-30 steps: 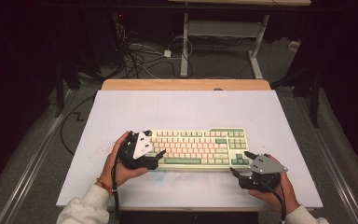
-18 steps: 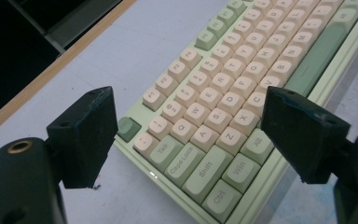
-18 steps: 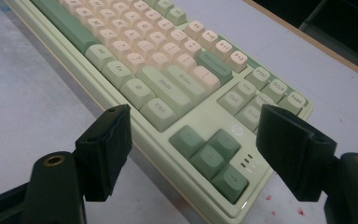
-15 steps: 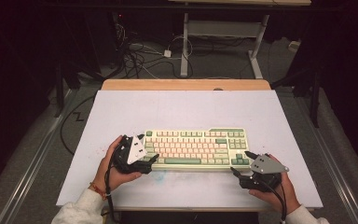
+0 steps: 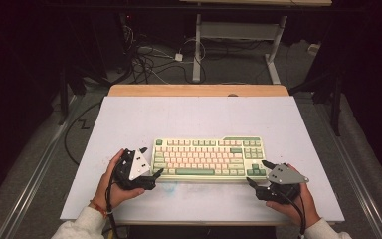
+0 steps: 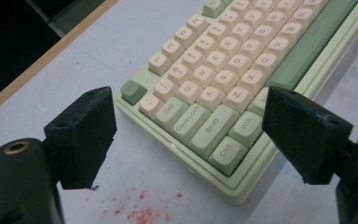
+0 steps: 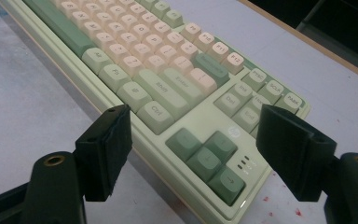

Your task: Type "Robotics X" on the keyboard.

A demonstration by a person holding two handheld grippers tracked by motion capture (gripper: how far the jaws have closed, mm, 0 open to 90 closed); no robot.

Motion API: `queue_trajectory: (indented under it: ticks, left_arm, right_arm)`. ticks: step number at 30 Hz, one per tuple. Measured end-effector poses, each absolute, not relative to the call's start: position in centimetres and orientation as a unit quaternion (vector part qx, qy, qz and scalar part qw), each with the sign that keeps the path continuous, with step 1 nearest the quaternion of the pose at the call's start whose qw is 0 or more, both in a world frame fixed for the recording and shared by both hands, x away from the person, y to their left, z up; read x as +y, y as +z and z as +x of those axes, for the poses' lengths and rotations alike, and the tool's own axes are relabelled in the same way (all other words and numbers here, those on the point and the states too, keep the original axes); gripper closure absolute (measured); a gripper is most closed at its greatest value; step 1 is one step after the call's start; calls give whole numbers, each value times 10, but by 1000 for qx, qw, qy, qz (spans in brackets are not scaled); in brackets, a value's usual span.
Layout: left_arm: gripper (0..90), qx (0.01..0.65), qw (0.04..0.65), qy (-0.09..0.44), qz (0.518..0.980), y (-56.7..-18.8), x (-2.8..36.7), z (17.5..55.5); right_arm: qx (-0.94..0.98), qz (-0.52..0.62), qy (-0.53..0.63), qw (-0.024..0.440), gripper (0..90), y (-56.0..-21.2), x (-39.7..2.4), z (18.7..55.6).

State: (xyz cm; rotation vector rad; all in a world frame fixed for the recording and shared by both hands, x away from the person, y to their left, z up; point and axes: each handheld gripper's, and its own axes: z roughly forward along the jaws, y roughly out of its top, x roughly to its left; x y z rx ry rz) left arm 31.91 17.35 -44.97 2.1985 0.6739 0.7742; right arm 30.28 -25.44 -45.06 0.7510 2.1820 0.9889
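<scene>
A cream and green keyboard [image 5: 209, 158] lies flat on the white table top [image 5: 194, 119], toward the near edge. My left gripper [image 5: 151, 167] is at its near left corner, held in a hand. In the left gripper view my left gripper [image 6: 189, 102] is open, its jaws set apart on either side of that corner of the keyboard [image 6: 223, 70], touching nothing. My right gripper [image 5: 257, 173] sits at the near right corner. The right gripper view has my right gripper [image 7: 196, 116] open too, straddling the arrow-key corner of the keyboard [image 7: 168, 79].
Red specks [image 6: 135, 210] stain the table near the keyboard's left corner, and a few more red specks [image 7: 298, 212] lie at the right corner. A wooden strip [image 5: 199, 90] borders the far edge. Cables [image 5: 149, 62] and desk legs [image 5: 197, 55] stand on the floor beyond.
My left gripper has slid left and toward the near edge, from over the keyboard's left end to its near left corner. The right gripper has stayed put.
</scene>
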Motion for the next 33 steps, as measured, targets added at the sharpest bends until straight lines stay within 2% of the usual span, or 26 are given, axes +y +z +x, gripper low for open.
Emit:
queue_trajectory:
  ticks: [9, 19, 24, 33]
  left_arm:
    - [163, 274, 335, 287, 854, -464, 188, 312]
    - [163, 287, 335, 270, 856, -472, 199, 306]
    - [163, 291, 335, 264, 856, -474, 200, 306]
    - [163, 294, 334, 258, 857, -475, 200, 307]
  right_arm:
    - [821, 287, 385, 310, 322, -442, -255, 308]
    - [824, 281, 406, 279, 535, -428, -253, 319]
    - [832, 274, 401, 270, 714, -424, -246, 326]
    - [842, 261, 395, 258, 880, -419, -234, 339]
